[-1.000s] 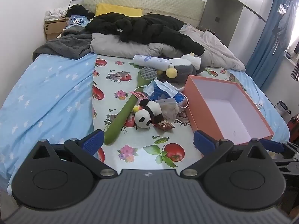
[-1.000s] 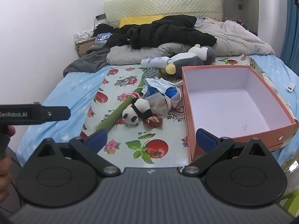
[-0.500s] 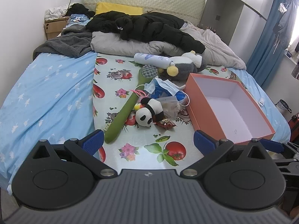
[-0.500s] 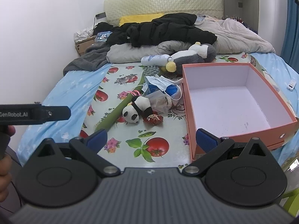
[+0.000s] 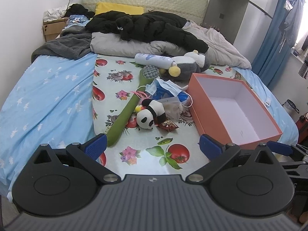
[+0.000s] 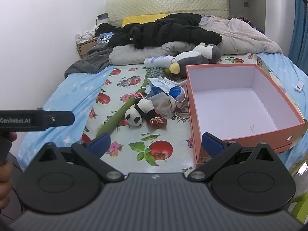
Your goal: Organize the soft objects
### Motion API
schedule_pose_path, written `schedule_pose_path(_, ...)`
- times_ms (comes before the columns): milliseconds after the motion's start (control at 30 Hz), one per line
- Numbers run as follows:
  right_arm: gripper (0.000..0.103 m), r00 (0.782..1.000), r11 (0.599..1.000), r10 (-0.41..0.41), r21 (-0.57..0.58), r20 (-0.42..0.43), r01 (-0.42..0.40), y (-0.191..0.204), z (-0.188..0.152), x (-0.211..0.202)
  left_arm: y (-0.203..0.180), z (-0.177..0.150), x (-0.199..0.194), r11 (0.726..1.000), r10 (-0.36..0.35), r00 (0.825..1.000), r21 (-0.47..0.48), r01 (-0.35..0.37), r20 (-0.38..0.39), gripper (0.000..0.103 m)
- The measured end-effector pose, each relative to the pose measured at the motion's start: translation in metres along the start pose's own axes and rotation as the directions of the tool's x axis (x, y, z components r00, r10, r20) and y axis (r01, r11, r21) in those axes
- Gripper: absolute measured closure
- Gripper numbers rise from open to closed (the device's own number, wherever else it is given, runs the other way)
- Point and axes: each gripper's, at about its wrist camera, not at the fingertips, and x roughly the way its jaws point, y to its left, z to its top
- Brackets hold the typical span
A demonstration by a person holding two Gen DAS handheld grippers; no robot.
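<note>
Both grippers have eased a little closer to the bed since a second ago, so the heap of things and the box sit slightly lower in each view; nothing on the bed has shifted. From the foot of the bed, the left gripper [image 5: 152, 146] hangs over the fruit-print sheet [image 5: 115, 88] with its blue pads spread wide and nothing between them. The right gripper [image 6: 156, 142] is just as wide open and just as empty, its right pad in front of the near corner of the orange box [image 6: 194, 127].

That box stands open at about 2 o'clock from the left gripper, white inside, with nothing in it. The soft things lie in a loose pile to its left — a small panda plush [image 5: 151, 113] on its side at 12 o'clock, touching a long green massage stick [image 5: 125, 115] that runs toward 11 o'clock. A red snack packet [image 5: 168, 125] lies just beside the panda, and a blue face mask [image 5: 167, 88] is draped over a clear bag behind it.

Farther back, a grey penguin plush [image 5: 190, 63] rests against a white bottle [image 5: 154, 58], close to the rumpled grey duvet [image 5: 134, 46] and a black jacket [image 5: 146, 27].
</note>
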Motion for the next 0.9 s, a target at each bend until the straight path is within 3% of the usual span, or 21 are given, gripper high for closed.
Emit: schedule_pose_path(900,0.0,1.0,1.0,0.006,0.007,-0.011,-0.006,-0.0003,-0.0056,-0.0024,-0.0023,-0.0012,0.0063,0.999,0.0,1.0,0.041,0.001,-0.023,0.0)
